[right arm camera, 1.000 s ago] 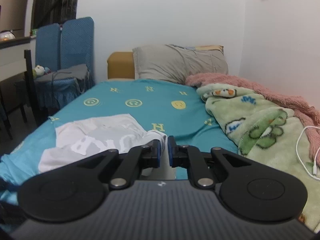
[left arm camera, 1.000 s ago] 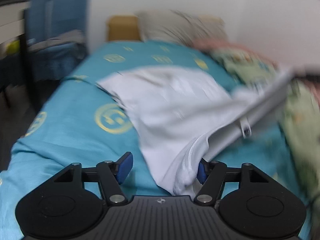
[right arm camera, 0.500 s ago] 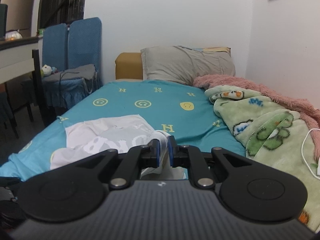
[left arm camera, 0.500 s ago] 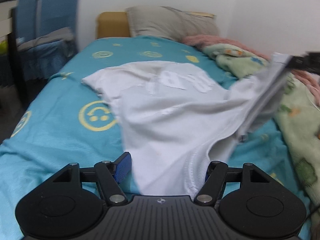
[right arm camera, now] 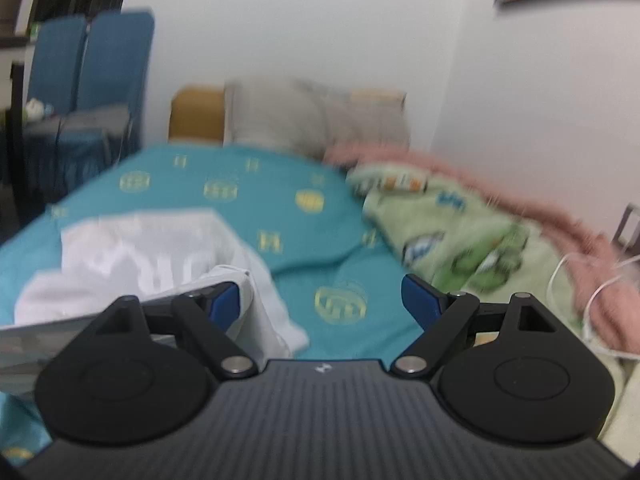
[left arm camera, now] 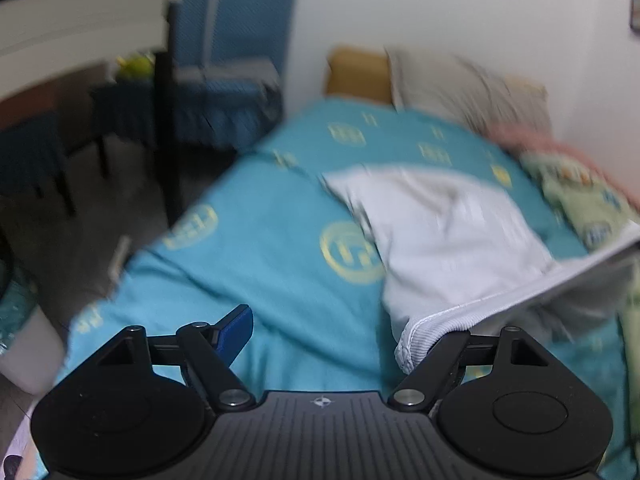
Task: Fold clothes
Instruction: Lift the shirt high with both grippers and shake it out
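Shirt (left arm camera: 452, 240) on bed (left arm camera: 272, 248) — tongs opening.

Both cams ride low over the foot end of the bed (left arm camera: 256, 240), looking up its length toward the pillow (right arm camera: 316, 116) and the wall behind. The left one tilts down more and sits left, catching the blue chair (left arm camera: 240, 52) and floor. The right one sits flatter, nearer the green blanket (right arm camera: 472, 232). Both share the teal sheet and white shirt (left arm camera: 452, 236).
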Available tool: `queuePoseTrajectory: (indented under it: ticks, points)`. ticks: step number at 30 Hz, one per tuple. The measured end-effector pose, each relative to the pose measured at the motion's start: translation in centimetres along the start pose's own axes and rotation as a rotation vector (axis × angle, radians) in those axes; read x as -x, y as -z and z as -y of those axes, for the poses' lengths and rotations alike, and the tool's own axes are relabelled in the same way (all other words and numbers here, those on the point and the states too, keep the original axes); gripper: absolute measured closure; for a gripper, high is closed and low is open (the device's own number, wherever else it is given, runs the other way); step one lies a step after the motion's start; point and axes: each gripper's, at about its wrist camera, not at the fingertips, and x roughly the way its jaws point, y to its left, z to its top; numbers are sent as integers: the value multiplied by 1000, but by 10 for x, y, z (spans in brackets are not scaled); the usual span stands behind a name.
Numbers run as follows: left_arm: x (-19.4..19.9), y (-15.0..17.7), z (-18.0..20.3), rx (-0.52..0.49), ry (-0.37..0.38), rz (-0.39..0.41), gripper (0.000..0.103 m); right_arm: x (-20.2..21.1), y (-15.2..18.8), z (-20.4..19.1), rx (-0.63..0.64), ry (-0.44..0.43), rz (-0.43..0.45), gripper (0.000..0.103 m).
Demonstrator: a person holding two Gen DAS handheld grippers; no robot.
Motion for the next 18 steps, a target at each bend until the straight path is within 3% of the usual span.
queuePoseTrajectory:
  ticks: [5, 8, 14, 18]
  points:
    - [41, -44, -11, 50, -39, 185, 21, 53, -33, 7, -189, 26, 142, 17]
    - [72, -86, -17, 86, -21, 277, 21, 85, -58, 8, -189, 44, 232, 17]
    - [156, -175, -4, 20, -2, 497, 21, 141, -135, 30, -267, 32, 356, 18]
    - [214, -224, 7, -12, 10, 601, 21, 189, -190, 49, -304, 19, 444, 18]
